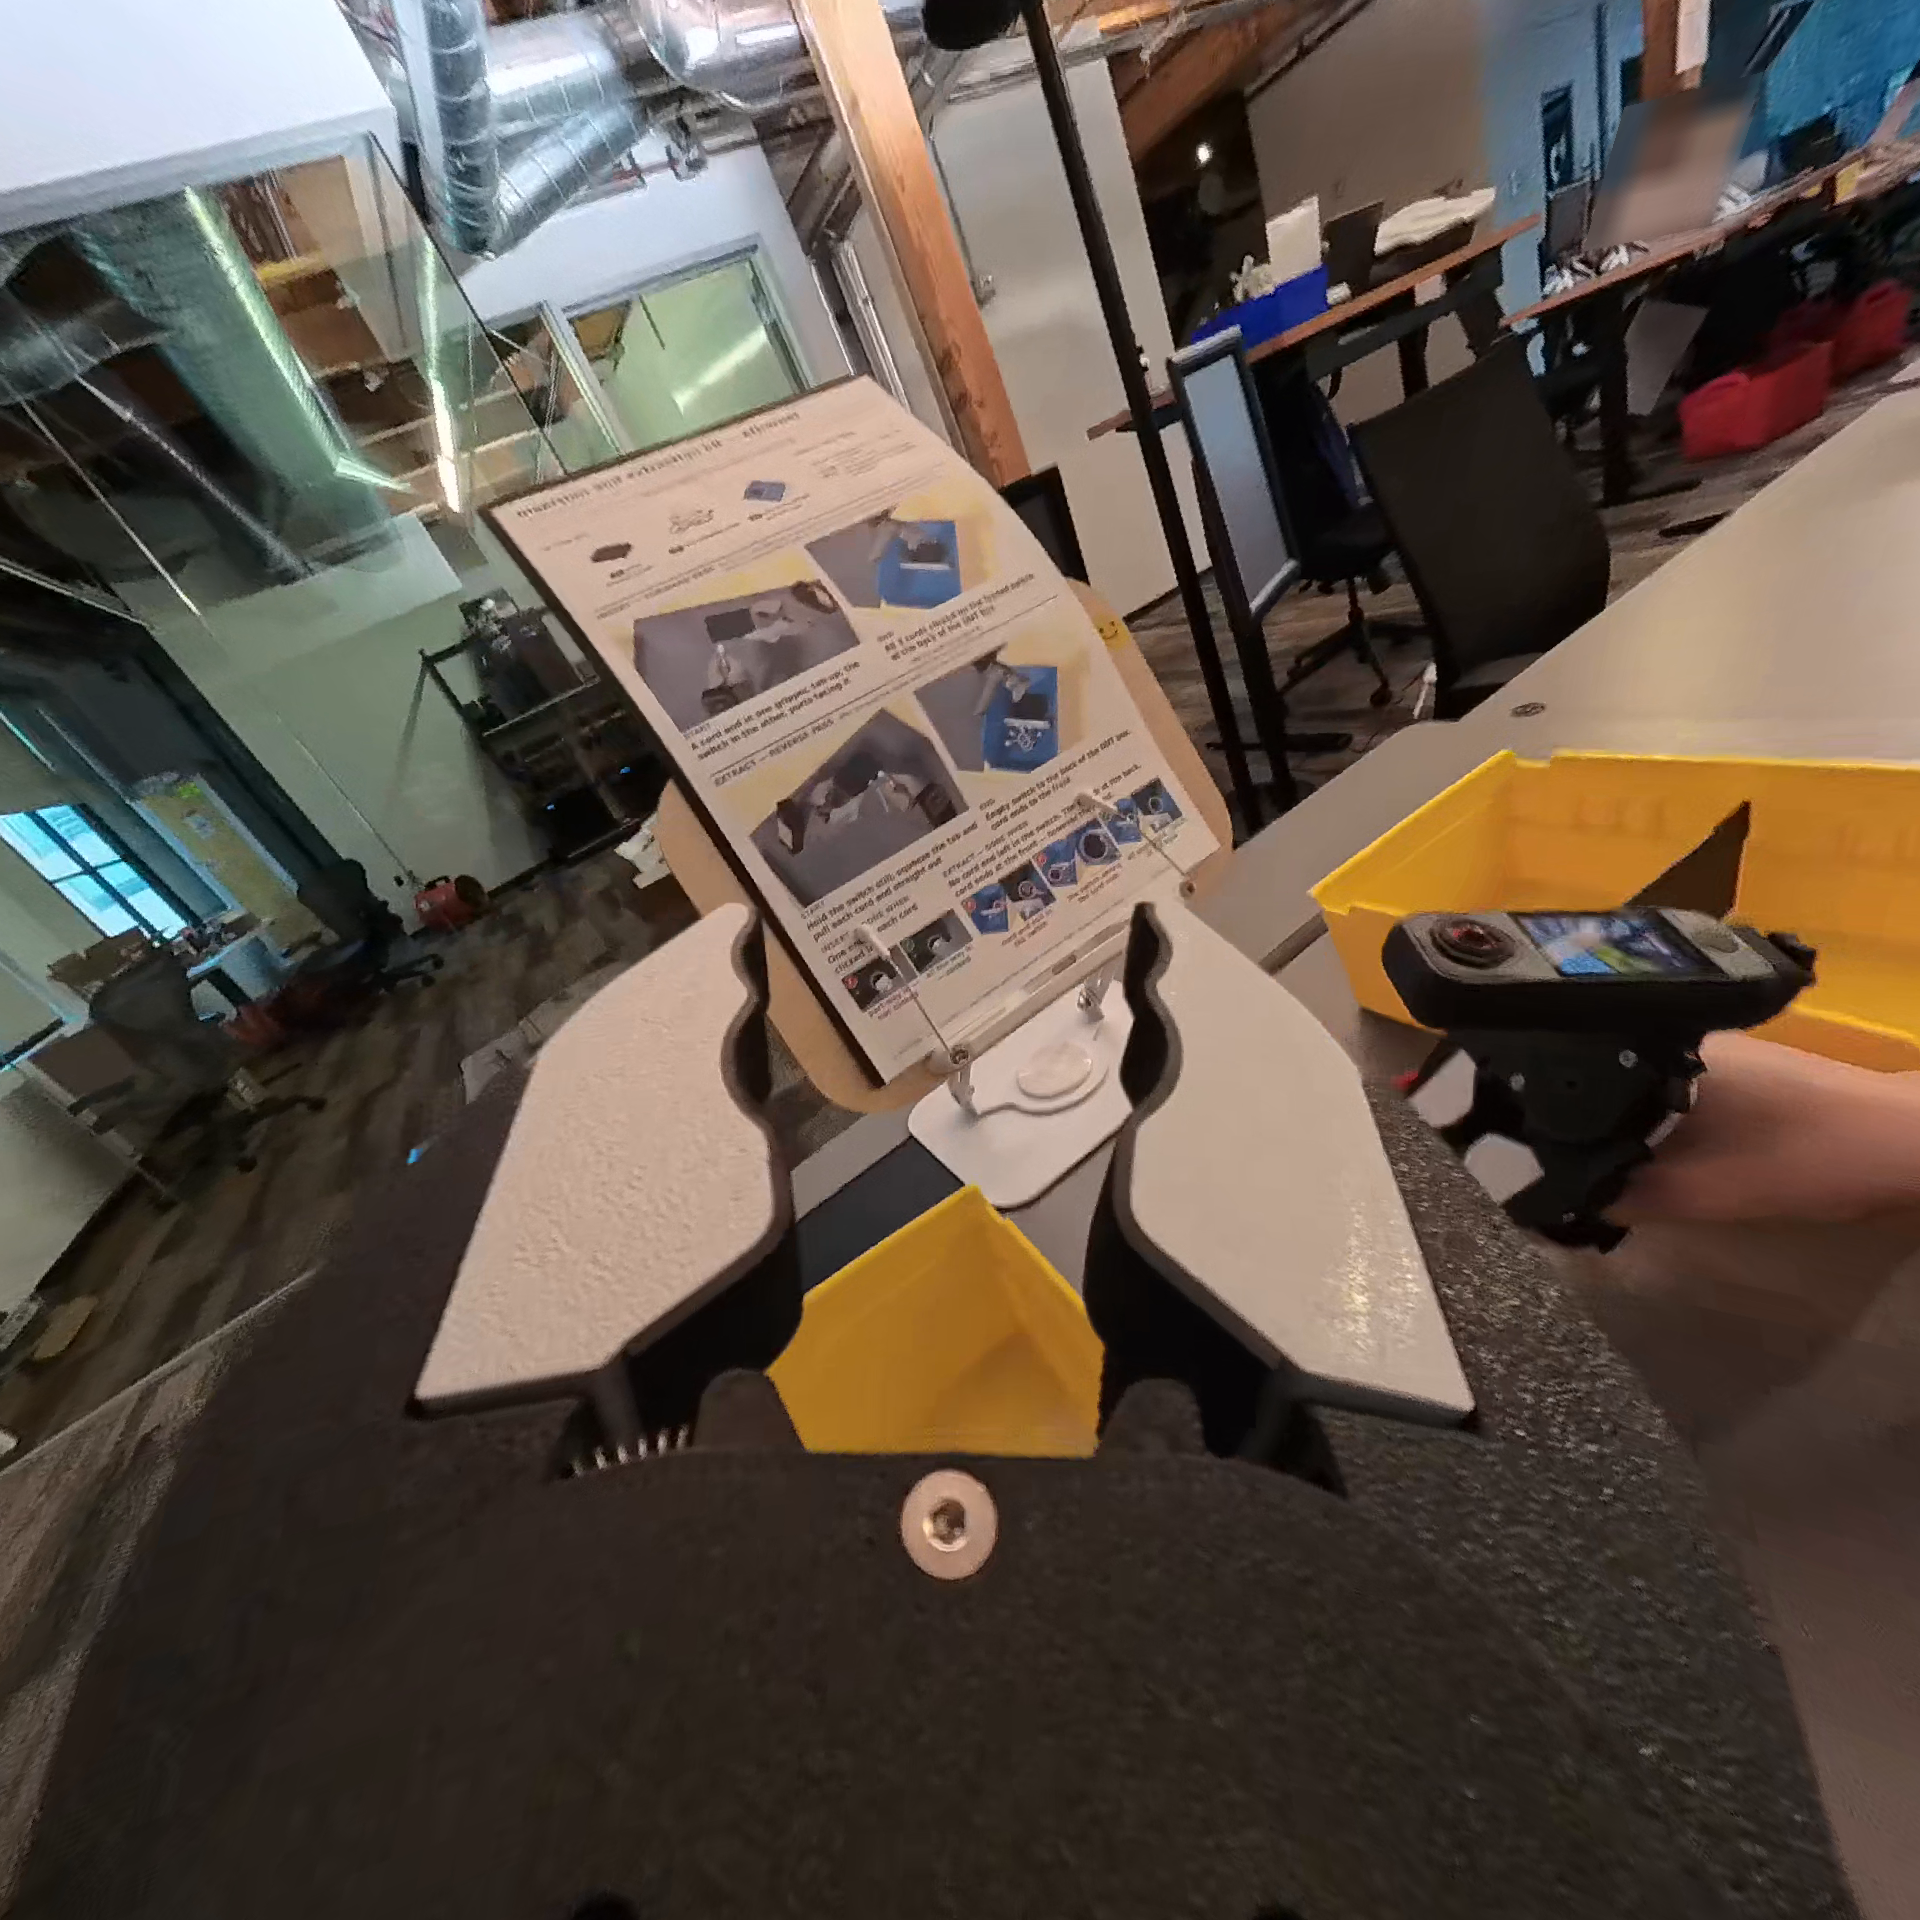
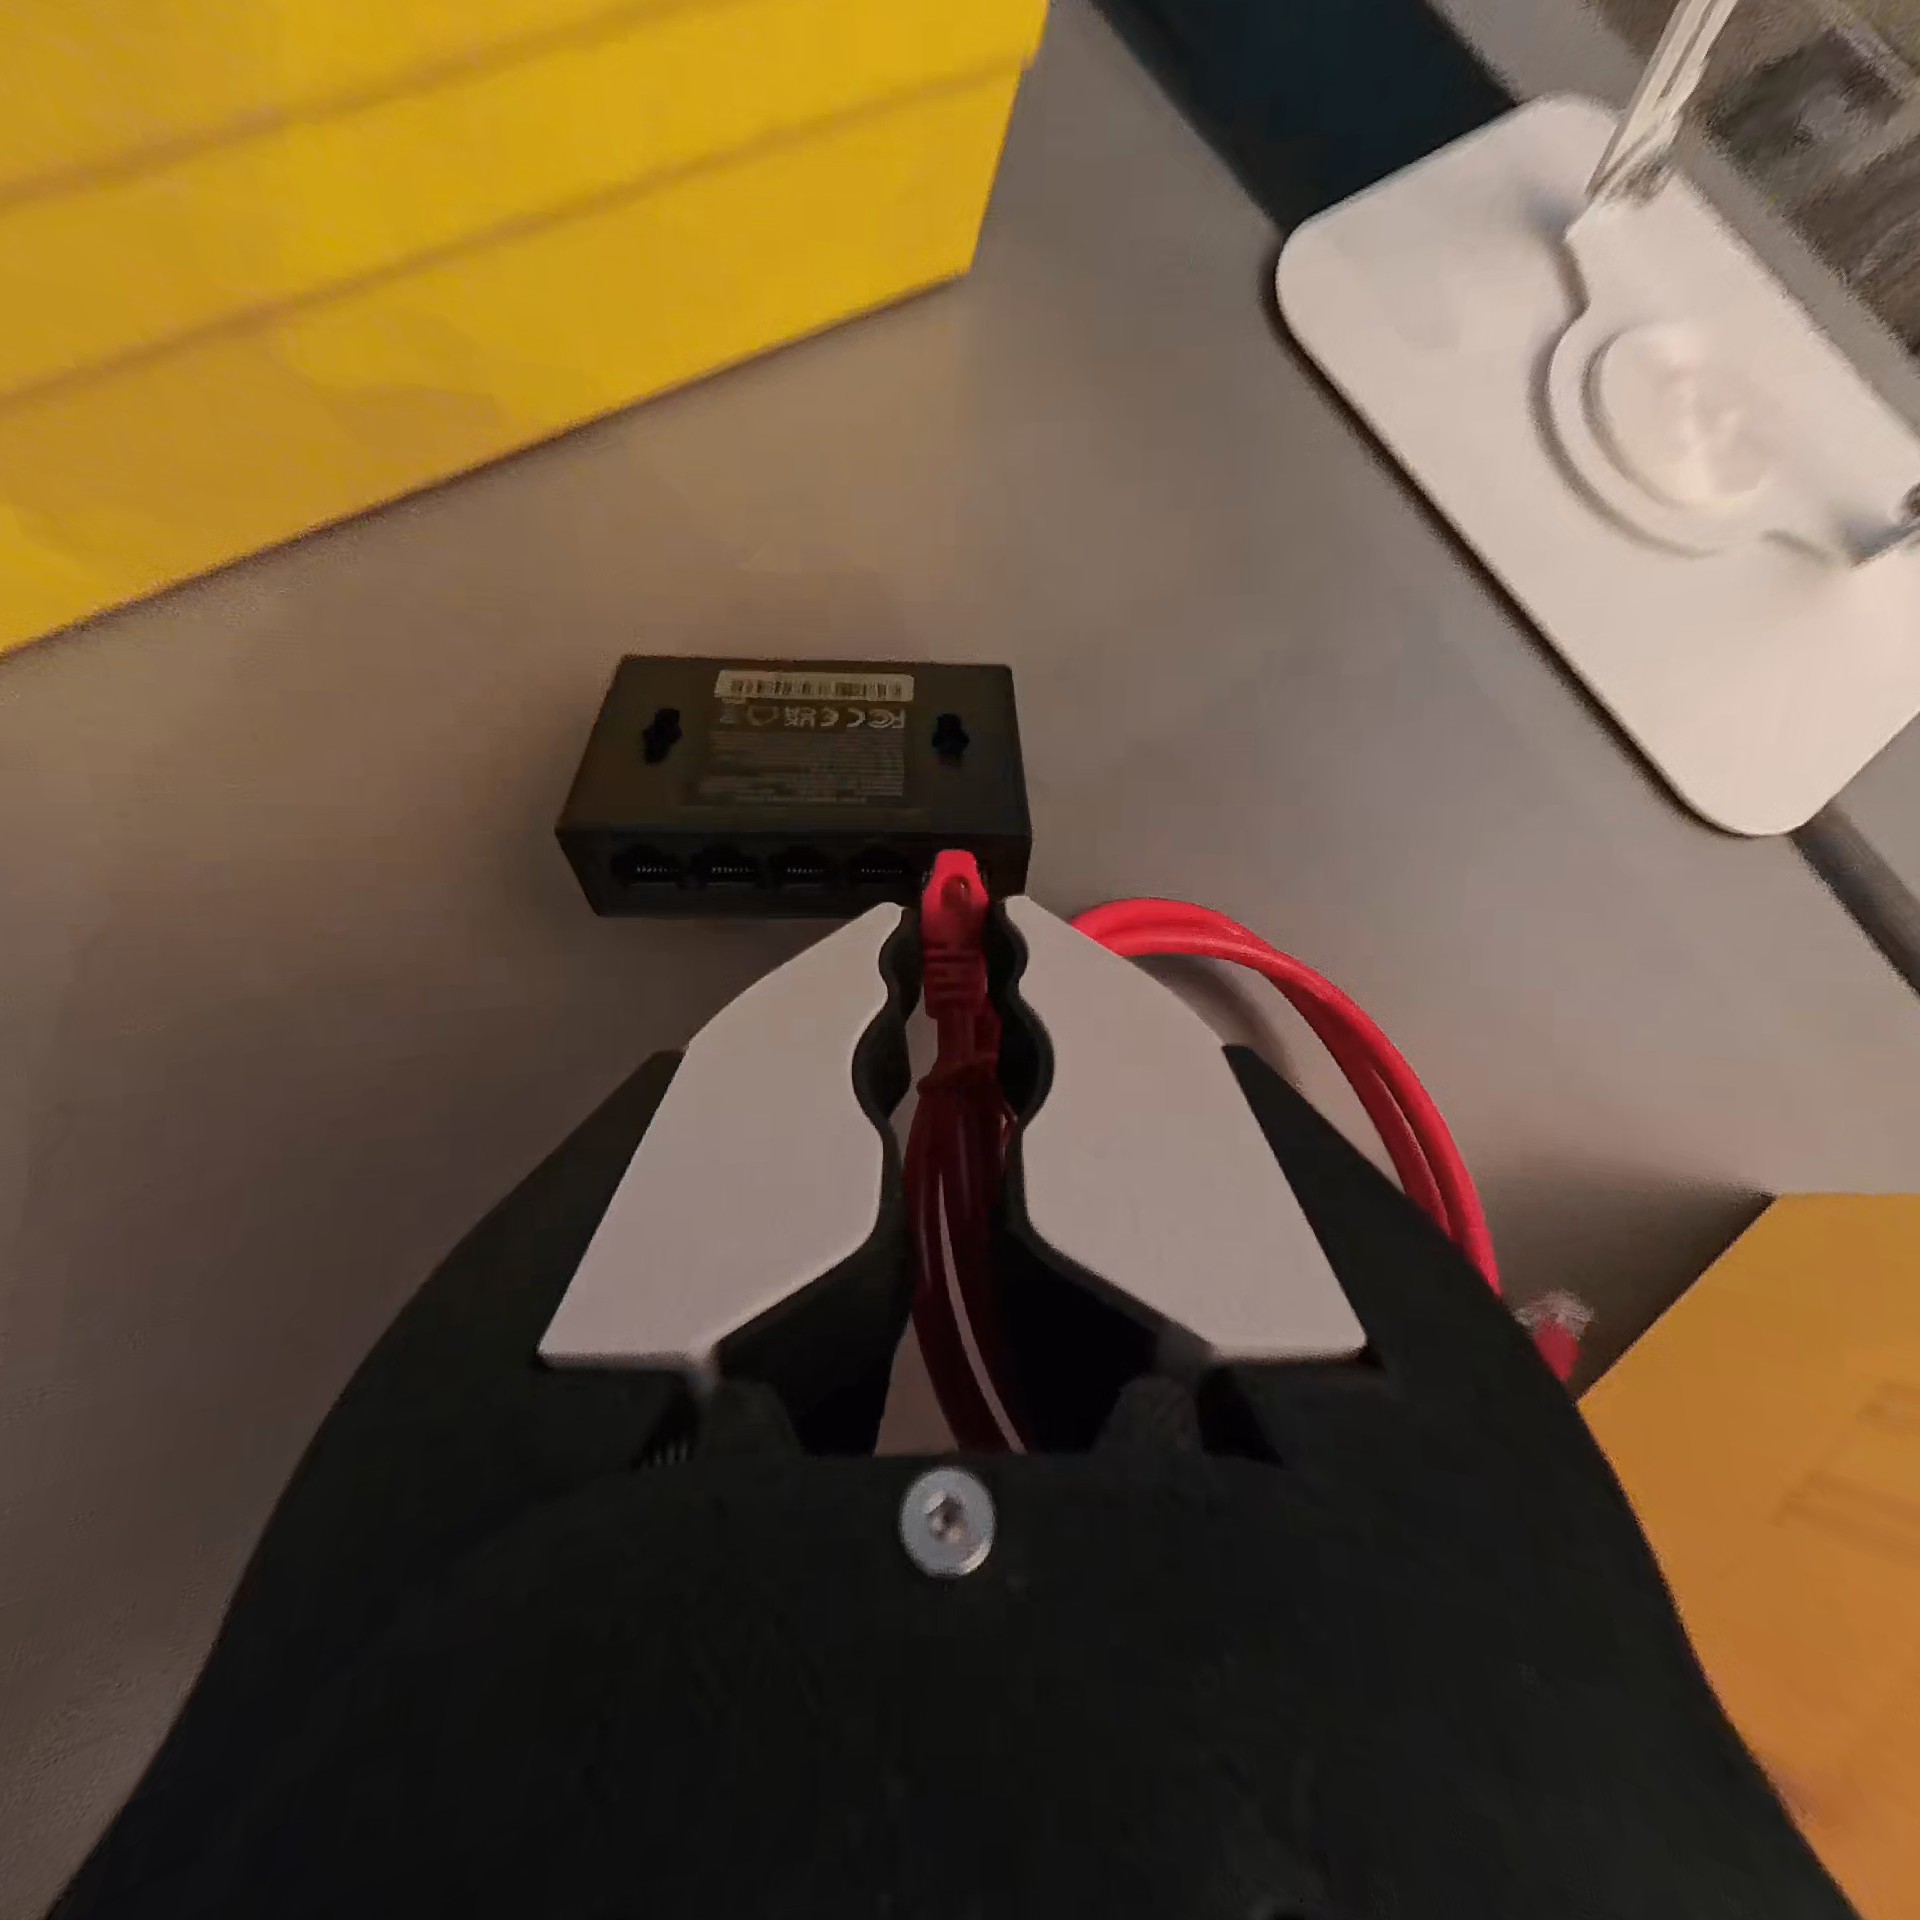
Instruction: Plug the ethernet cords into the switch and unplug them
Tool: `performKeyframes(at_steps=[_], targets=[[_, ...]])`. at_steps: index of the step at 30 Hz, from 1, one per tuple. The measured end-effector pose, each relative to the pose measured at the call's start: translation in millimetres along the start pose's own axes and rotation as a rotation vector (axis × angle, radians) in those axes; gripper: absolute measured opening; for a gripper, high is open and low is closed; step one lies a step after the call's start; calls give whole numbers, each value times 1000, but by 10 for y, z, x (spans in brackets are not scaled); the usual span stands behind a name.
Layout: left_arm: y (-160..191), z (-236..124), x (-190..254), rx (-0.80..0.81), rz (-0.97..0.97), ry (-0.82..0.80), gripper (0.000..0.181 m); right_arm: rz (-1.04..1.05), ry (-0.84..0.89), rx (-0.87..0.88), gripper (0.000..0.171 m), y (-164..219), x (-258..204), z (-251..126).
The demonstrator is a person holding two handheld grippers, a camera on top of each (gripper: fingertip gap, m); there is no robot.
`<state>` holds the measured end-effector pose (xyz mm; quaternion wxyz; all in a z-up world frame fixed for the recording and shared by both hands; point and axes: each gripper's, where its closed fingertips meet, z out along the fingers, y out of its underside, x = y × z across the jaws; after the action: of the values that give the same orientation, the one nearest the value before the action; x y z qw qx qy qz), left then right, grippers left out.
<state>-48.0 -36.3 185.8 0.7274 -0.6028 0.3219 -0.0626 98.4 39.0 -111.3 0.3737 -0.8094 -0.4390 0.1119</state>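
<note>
The black switch (image 2: 800, 758) lies on the grey table with its label side up and its row of ports facing my right gripper (image 2: 953, 920). That gripper is shut on the boot of a red ethernet cord (image 2: 1351, 1039). The cord's plug (image 2: 954, 883) is at the switch's rightmost port; I cannot tell whether it is seated. The cord loops back to the right, and its other end (image 2: 1553, 1325) lies by a yellow bin. My left gripper (image 1: 945, 925) is open and empty, held up above the table. The switch does not show in the left wrist view.
A large yellow bin (image 2: 416, 260) stands behind the switch, and it also shows in the left wrist view (image 1: 1558, 831). A second yellow bin (image 1: 935, 1340) is below the left fingers. An instruction sheet (image 1: 883, 707) stands on a white stand base (image 2: 1558, 468). A hand holds the right gripper's camera (image 1: 1590, 961).
</note>
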Motion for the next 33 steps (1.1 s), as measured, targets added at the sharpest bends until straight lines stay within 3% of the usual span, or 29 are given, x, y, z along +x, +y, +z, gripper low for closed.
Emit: performKeyframes(at_steps=[8,12,16,20,26,29,31,33], targets=[[424,-133,74,-245,47,140,47,59,-76,-101,14,295,31,231],[1027,-328,131,-588,8,205,27,32,-40,-80,22,219,34,192],[1625,-518,165,-891,21,242,35,-5,-10,8,28,-20,21,22],[1912,-509,215,-972,24,305,36,-21,-26,102,28,-282,11,-242],[2399,-473,487,-1110,-25,522,32,30,-79,214,27,-495,80,-587],[2524,-548,773,-1092,-128,767,18,49,-81,255,27,-548,146,-705],[2642,-605,768,-1155,-165,769,30,57,-82,276,26,-570,178,-741],[2680,-673,774,-1194,-188,762,29,59,-88,268,26,-561,192,-742]])
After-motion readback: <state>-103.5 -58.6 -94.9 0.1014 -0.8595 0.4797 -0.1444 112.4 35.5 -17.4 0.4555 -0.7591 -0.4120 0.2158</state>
